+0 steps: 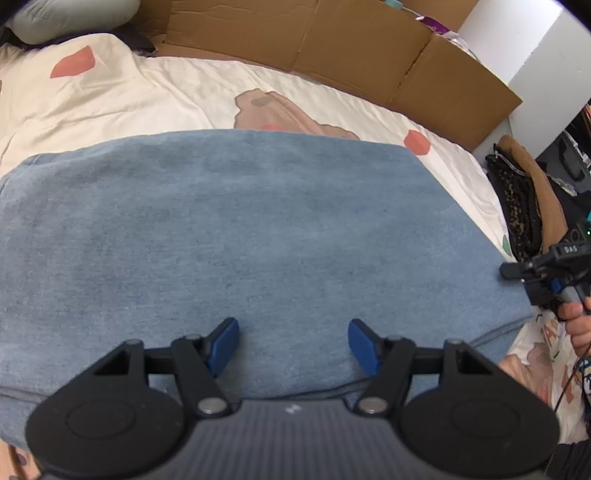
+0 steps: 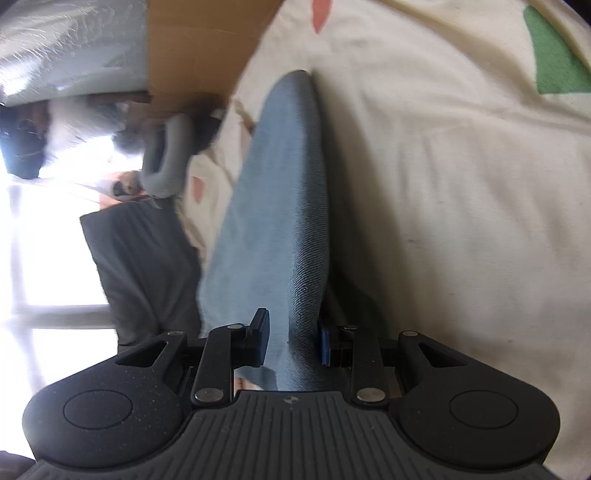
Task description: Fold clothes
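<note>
A light blue denim garment (image 1: 240, 229) lies folded flat on the bed and fills most of the left wrist view. My left gripper (image 1: 293, 343) hangs over its near edge, open, with blue pads (image 1: 225, 347) apart and only fabric beneath them. At the garment's right edge my right gripper (image 1: 511, 270) reaches in, held by a hand (image 1: 578, 325). In the right wrist view the right gripper (image 2: 293, 343) is shut on a thick fold of the blue garment (image 2: 280, 184), which runs away from the pads (image 2: 262, 341) as a raised ridge.
The cream bed sheet (image 1: 166, 92) with coloured patches lies under the garment. Brown cardboard (image 1: 369, 48) lines the far side of the bed. A grey pillow (image 1: 74, 14) sits at the far left. A dark spotted cloth (image 1: 517, 206) lies off the right edge. Dark grey fabric (image 2: 140, 266) shows beside the fold.
</note>
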`<state>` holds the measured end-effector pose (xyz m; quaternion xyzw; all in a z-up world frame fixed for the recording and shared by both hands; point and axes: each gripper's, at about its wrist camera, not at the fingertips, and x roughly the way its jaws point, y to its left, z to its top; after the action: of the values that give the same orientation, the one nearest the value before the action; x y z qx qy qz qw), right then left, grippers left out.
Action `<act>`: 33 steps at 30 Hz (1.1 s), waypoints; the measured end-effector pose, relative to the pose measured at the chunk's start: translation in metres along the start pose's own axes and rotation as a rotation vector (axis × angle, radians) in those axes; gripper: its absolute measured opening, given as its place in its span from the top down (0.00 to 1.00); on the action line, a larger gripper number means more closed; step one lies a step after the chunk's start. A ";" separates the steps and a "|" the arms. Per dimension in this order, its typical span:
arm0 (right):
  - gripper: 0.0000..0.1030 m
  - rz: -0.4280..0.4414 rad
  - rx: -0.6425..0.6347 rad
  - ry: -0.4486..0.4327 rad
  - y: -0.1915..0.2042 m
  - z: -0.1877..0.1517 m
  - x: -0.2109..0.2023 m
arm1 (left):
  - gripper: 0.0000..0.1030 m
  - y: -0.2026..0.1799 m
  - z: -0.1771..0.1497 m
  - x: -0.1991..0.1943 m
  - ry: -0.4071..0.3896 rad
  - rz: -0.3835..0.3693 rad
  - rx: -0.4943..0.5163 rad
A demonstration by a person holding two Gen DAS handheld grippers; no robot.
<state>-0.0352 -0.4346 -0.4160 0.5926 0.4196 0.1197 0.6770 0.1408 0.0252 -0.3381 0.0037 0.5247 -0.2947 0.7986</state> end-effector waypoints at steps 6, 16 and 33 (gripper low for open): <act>0.73 -0.048 0.019 -0.006 -0.009 0.001 0.015 | 0.42 -0.003 0.001 0.001 0.003 -0.007 0.008; 0.93 -0.134 -0.068 -0.043 0.020 0.001 0.020 | 0.87 -0.013 -0.004 0.005 0.027 -0.003 0.060; 0.93 -0.112 -0.096 -0.073 0.053 0.001 0.016 | 0.98 -0.011 -0.051 0.002 0.084 -0.012 -0.038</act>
<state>-0.0071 -0.4106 -0.3746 0.5389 0.4211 0.0800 0.7252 0.0937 0.0310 -0.3596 -0.0023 0.5634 -0.2889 0.7741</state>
